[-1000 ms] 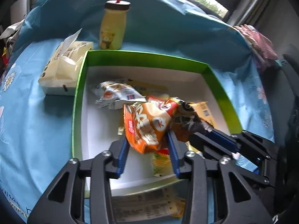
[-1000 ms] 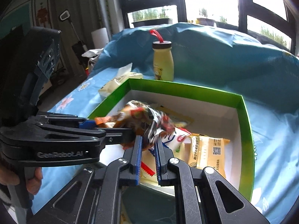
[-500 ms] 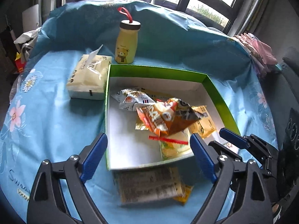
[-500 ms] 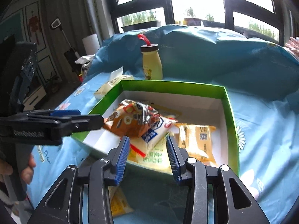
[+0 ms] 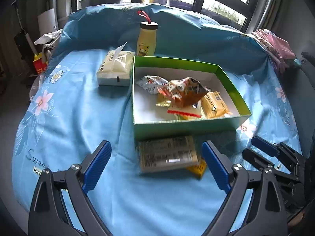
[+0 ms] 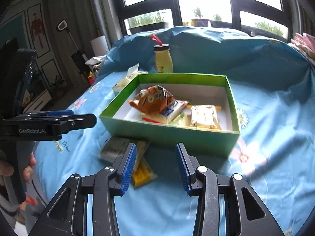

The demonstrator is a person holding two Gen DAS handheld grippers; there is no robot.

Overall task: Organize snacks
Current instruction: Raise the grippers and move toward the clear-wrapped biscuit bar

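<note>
Both of your grippers now stand back from the green box (image 5: 189, 126), whereas a second ago they were together over its interior, each clamped on the orange snack bag (image 5: 183, 91). That bag now lies released inside the box, resting on top of the other packets: a white packet (image 5: 150, 82) toward the far left corner, a yellow packet (image 5: 213, 105) at the right, and a red-edged packet (image 5: 184, 114) beneath. The left gripper (image 5: 155, 165) has its fingers spread wide with nothing between them; the right gripper (image 6: 155, 169) has its fingers partly apart and likewise empty. One placement therefore reads as complete.

Two snacks remain outside the box on the blue floral cloth (image 5: 74, 118) that covers the surface: a flat pale packet (image 5: 167, 153) lying just before the near wall of the box, and a small yellow packet (image 6: 142, 172) partly tucked under it. These are probably your next items. The pale one lies flat and close to the box wall, so a grip from the far side looks cramped; approach from the near or side edges seems easier.

Behind the box stand a yellow bear bottle (image 5: 146, 40) and a tissue pack (image 5: 116, 67), both apart from the work. In the right view your left hand (image 6: 11, 169) shows on its handle.
</note>
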